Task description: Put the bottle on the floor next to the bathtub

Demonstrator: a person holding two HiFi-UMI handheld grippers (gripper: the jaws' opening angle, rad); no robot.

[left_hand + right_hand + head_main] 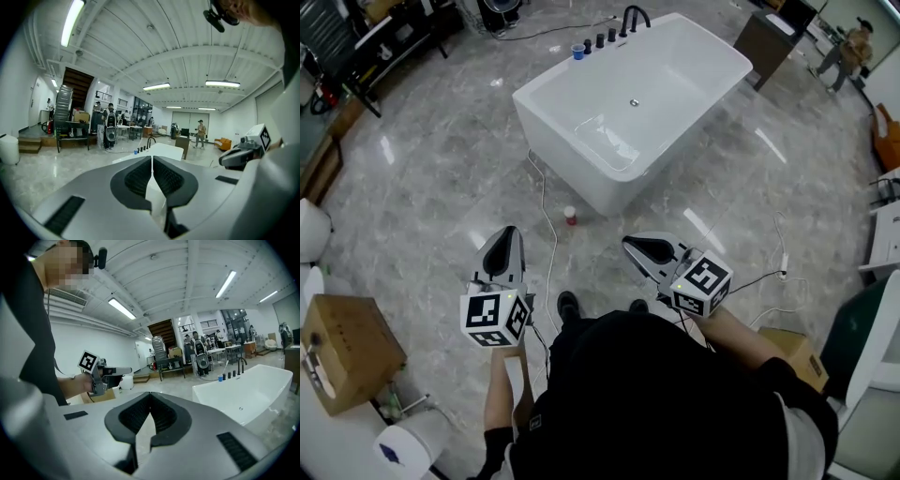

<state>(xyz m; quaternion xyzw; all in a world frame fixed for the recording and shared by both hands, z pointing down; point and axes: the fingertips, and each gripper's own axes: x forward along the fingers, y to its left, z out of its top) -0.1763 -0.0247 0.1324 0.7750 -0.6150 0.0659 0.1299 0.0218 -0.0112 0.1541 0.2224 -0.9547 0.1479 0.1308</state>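
Bottle (570, 216): small, red-bodied, pale-capped; upright on the floor (441, 178), just beside the near corner of the bathtub (565, 161); apart from the tub wall by a narrow gap, as far as visible from the head view.
Left gripper (502, 246): jaws pressed together along the pads, nothing between them; held out ahead of the body, pointing toward the tub, well apart from the bottle.
Right gripper (645, 249): jaws likewise meeting at the tips, empty; held about level with the left one, well apart from the bottle.
Cable (546, 211): thin, pale, trailing over the floor from the tub's corner toward the shoes (568, 304), passing just left of the bottle; touching it or not, impossible to tell.
Tub rim: blue cup (577, 52) and dark tap fittings (619, 33) at the far end; no part in the task.
Step in hand: judged as the close of the task, with the placing done; bottle free of both grippers and already in the spot named by the task.
Progress: judged complete or very nearly so; no lift, carry or release left to do.
Next move: judged to call for little; keeping both grippers and the shoes clear of the bottle, stepping wide of the cable so as not to drag it against the bottle.
Risk: light, narrow bottle on polished stone, likely easy to tip with a nudge or a tugged cable.
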